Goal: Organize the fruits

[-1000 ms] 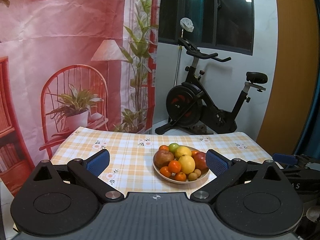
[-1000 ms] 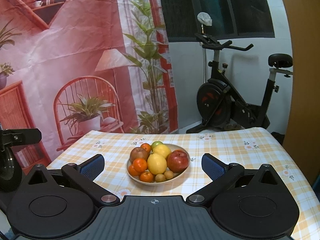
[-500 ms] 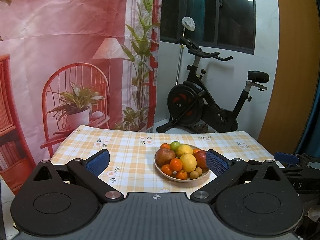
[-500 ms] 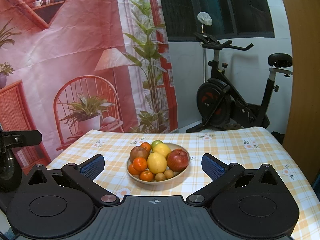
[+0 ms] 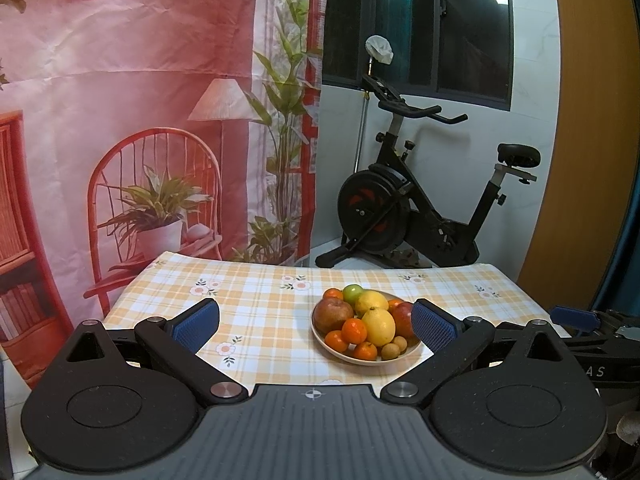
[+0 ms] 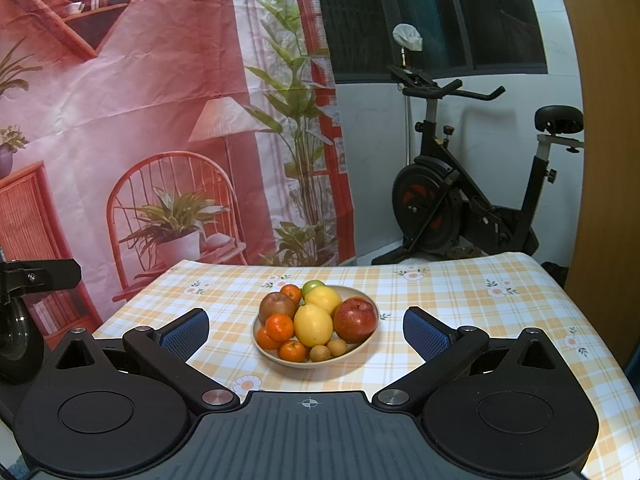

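Note:
A cream plate (image 6: 362, 349) heaped with fruit sits on the checked tablecloth (image 6: 460, 304). On it lie a red apple (image 6: 356, 319), a brownish apple (image 6: 277, 306), two lemons (image 6: 313, 324), several tangerines (image 6: 279, 327), a green fruit (image 6: 312, 287) and small brown fruits (image 6: 320, 353). The same plate (image 5: 412, 350) appears in the left wrist view, right of centre. My right gripper (image 6: 307, 328) hangs open in front of the plate, holding nothing. My left gripper (image 5: 316, 322) is open too, short of the plate, its right pad (image 5: 434, 327) overlapping the plate's edge in the image.
A black exercise bike (image 6: 468, 196) stands behind the table, beside a printed backdrop (image 6: 140, 120) showing a chair and plants. The right gripper's body (image 5: 592, 344) shows at the right edge of the left wrist view. The table's right edge (image 6: 592, 320) drops near an orange wall.
The left wrist view has shifted slightly, with the plate now a little lower and nearer. The right wrist view is almost unchanged. Both grippers stay open.

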The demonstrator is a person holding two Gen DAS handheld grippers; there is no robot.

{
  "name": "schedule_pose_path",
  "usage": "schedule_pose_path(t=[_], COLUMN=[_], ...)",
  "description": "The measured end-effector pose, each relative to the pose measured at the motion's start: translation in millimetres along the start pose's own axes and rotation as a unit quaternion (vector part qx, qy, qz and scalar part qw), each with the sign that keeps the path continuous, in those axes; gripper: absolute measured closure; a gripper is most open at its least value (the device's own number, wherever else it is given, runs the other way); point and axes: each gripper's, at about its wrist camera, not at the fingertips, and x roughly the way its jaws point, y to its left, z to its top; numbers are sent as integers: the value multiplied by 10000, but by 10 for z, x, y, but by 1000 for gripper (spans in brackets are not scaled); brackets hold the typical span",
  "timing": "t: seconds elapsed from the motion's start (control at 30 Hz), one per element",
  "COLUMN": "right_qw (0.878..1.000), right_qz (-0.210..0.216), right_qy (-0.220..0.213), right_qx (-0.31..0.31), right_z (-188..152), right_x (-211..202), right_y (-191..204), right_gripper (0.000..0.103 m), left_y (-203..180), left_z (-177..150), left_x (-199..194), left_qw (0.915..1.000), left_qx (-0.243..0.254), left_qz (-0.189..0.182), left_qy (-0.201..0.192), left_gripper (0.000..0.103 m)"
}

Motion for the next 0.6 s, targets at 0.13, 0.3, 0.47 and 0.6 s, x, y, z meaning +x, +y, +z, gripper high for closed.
schedule_pose_path(t=[0.13,0.3,0.47,0.6], right_qw=[10000,10000,10000,10000], right_qz=[0,0,0,2], right_qy=[-2,1,0,1], right_qx=[-3,-1,1,0], right_z=[-1,1,0,-1], right_x=[1,0,0,1], right_y=[0,-2,-3,-2], right_gripper=[0,0,0,0], left_y=[3,1,12,5], left_z=[0,5,10,12], left_x=[0,-5,-8,-7], left_qw=[10000,10000,10000,10000], left_qx=[2,-4,-30,-50], left_qz=[-2,-8,-8,11], left_qy=[0,-17,-29,-36], left_gripper=[0,0,0,0])
